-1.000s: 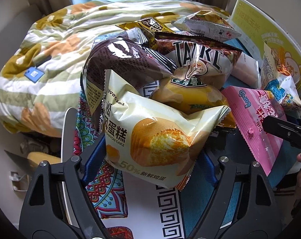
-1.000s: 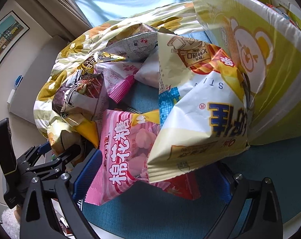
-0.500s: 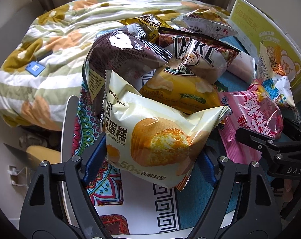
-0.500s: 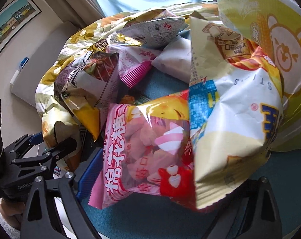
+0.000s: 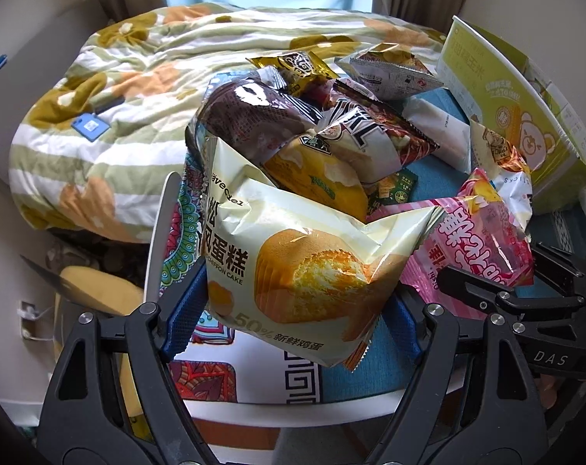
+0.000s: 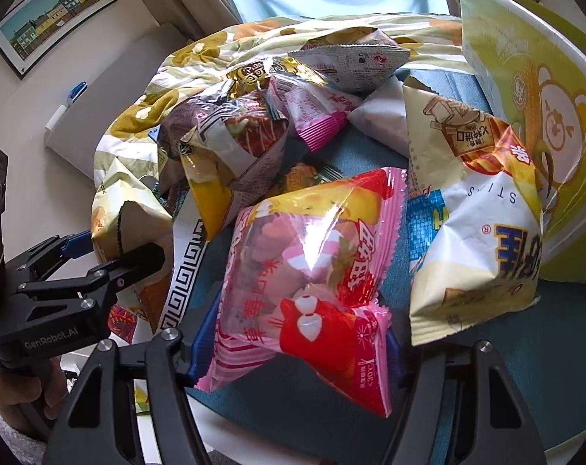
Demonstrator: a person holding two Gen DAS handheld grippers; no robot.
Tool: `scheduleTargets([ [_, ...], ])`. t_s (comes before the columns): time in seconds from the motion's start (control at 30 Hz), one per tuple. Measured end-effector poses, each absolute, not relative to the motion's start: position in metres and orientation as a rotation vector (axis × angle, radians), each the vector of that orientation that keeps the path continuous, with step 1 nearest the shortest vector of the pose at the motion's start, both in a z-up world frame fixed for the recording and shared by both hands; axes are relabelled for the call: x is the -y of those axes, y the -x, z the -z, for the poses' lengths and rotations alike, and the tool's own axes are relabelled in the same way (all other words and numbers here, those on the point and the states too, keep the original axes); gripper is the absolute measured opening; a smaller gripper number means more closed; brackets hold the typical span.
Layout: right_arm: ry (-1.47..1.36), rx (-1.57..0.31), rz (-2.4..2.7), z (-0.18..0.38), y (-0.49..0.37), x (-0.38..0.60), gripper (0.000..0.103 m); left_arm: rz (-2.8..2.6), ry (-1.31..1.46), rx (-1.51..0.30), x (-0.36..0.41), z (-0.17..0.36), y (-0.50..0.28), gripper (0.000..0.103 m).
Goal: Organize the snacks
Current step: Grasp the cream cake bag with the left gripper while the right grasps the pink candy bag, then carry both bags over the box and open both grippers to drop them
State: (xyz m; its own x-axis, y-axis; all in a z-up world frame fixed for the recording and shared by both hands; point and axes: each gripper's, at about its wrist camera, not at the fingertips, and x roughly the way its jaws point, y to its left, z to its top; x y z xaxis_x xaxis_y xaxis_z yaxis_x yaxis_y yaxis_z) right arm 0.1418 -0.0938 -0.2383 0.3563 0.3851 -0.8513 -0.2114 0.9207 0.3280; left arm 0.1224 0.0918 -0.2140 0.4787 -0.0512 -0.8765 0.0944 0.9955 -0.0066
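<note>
Left hand-held gripper (image 5: 293, 310), jaws moderately apart, clamps the chiffon cake packet (image 5: 293, 263) above the surface (image 5: 385, 372). Right hand-held gripper (image 6: 293, 345), whose jaws have just been closing, grips the pink marshmallow bag (image 6: 304, 271) between its pads. Remaining snack pile (image 5: 331, 131) lies behind, beside the yellow-green box (image 5: 498, 104).

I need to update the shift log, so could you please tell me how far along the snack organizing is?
Early stage. Nothing looks sorted yet: most packets still lie in a loose heap on the table. In hand: the left claw holds a chiffon cake bag, and the right claw has just been closing on a pink marshmallow bag. Left: placing both, then the heap, including the white stick-snack bag.
</note>
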Motion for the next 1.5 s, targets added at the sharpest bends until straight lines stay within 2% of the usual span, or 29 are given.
scheduleTargets([
  [0.53, -0.120, -0.967, -0.502, 0.145, -0.118, 0.127, 0.063, 0.062, 0.002, -0.917, -0.037, 0.115, -0.092, 0.079],
  [1.0, -0.085, -0.836, -0.396, 0.071, -0.104, 0.243, 0.063, 0.196, -0.035, -0.790, 0.086, 0.050, -0.113, 0.079],
  [1.23, -0.131, -0.819, -0.242, 0.054, -0.117, 0.318, 0.063, 0.298, -0.113, -0.809, 0.162, 0.048, -0.156, 0.079],
  [1.5, -0.168, -0.807, -0.096, 0.043, -0.130, 0.373, 0.063, 0.415, -0.162, -0.944, 0.232, 0.096, -0.219, 0.081],
])
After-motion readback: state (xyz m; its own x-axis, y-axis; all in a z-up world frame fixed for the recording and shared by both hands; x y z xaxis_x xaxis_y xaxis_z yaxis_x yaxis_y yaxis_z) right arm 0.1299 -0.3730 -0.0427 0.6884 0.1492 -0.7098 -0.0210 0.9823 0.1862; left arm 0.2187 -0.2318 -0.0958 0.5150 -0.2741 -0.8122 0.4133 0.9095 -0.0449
